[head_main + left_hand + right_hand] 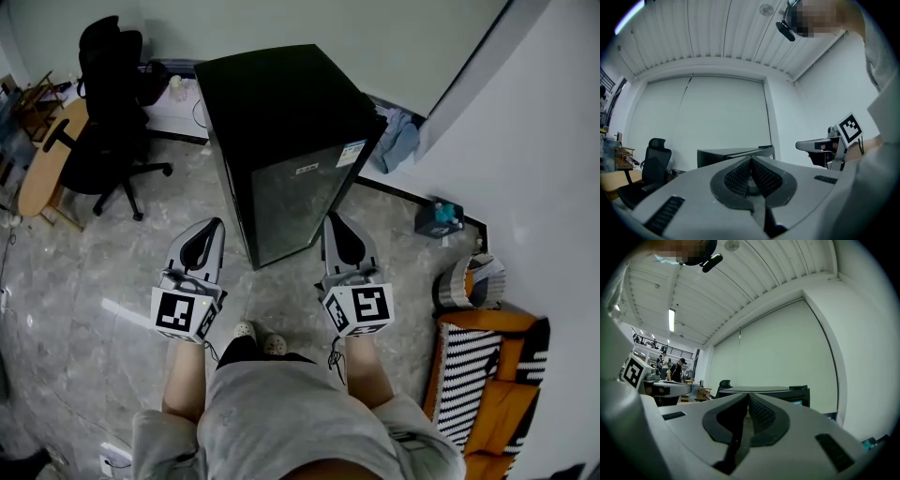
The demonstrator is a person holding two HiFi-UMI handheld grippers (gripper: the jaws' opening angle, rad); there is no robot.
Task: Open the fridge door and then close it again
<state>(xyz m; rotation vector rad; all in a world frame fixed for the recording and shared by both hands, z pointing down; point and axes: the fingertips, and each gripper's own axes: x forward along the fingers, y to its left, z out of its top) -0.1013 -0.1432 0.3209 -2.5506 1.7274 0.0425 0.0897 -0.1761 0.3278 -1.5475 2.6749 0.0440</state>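
My left tongs (pixel 212 227) are pressed shut, tips meeting with nothing between them. My right tongs (pixel 334 219) are shut and empty too. Both point at the black fridge (pixel 281 94), which stands just beyond them on the grey floor (pixel 84 281). Its door (pixel 292 199) is closed. A black office chair (pixel 105 122) sits at the far left.
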